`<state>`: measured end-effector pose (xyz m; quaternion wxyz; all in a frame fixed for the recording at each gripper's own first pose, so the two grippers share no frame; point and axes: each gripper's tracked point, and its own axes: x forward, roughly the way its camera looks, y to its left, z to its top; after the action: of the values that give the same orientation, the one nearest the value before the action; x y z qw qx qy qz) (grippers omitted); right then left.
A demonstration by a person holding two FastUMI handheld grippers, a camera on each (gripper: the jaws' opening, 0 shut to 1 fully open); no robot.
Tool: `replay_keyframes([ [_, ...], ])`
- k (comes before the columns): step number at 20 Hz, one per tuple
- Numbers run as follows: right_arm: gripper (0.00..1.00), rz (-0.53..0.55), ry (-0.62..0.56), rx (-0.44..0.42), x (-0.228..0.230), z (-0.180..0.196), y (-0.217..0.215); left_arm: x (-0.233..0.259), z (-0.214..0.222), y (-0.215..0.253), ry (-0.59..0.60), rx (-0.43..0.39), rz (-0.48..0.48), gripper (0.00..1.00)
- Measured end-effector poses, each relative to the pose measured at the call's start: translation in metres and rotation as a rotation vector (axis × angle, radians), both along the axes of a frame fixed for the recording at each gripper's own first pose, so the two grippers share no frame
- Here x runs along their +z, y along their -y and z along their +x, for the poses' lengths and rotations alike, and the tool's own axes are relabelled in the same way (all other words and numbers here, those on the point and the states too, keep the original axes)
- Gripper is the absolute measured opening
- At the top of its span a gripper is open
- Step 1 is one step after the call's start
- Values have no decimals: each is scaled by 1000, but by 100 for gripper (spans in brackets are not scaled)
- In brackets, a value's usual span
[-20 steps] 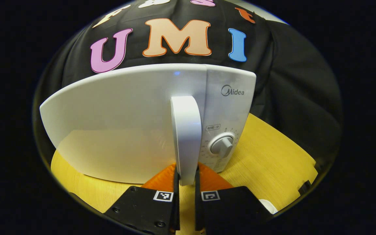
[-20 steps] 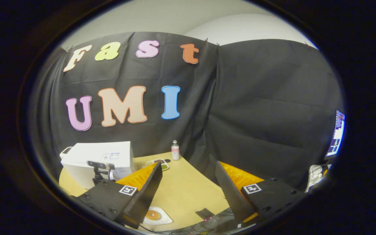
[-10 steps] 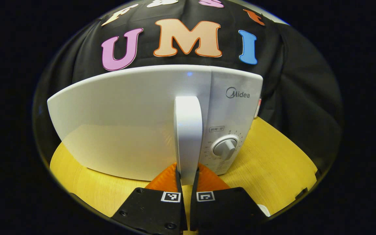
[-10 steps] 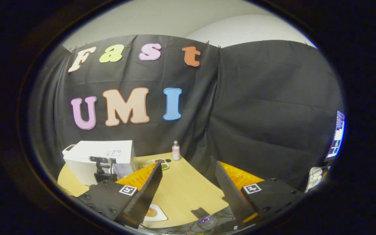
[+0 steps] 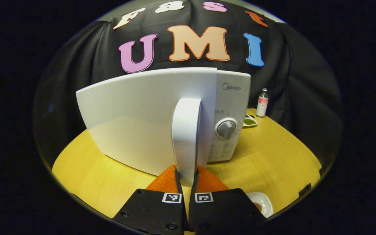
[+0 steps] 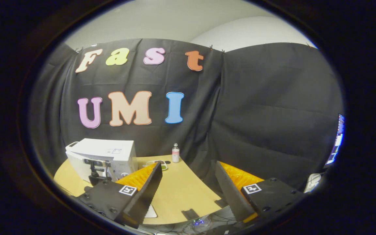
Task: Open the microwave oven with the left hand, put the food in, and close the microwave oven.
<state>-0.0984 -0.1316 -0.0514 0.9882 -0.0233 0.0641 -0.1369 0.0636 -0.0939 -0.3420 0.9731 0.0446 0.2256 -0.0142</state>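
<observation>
While the left hand-held gripper [image 5: 186,178] clamps its handle [image 5: 186,137], the white microwave door [image 5: 148,117] stands ajar.

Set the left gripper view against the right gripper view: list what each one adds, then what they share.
Left gripper view adds: the left gripper shut on the door handle, the door standing slightly ajar, and the dial.
Right gripper view adds: the right gripper open and holding nothing, a monitor at the far right, and pale wall above the cloth.
Shared: the microwave, the bottle, the dish of green food and the table.
</observation>
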Motion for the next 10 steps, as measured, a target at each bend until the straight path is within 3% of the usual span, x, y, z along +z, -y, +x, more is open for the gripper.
replay_keyframes([
  [2,97,33,12,33,0,-4,-1,-2,-16,-6,-27,11,-49,2],
  [4,97,52,26,53,-1,-9,1,0,-34,-17,-24,15,-23,4],
  [10,96,7,36,100,0,-17,8,5,-81,-56,-14,85,-29,11],
])
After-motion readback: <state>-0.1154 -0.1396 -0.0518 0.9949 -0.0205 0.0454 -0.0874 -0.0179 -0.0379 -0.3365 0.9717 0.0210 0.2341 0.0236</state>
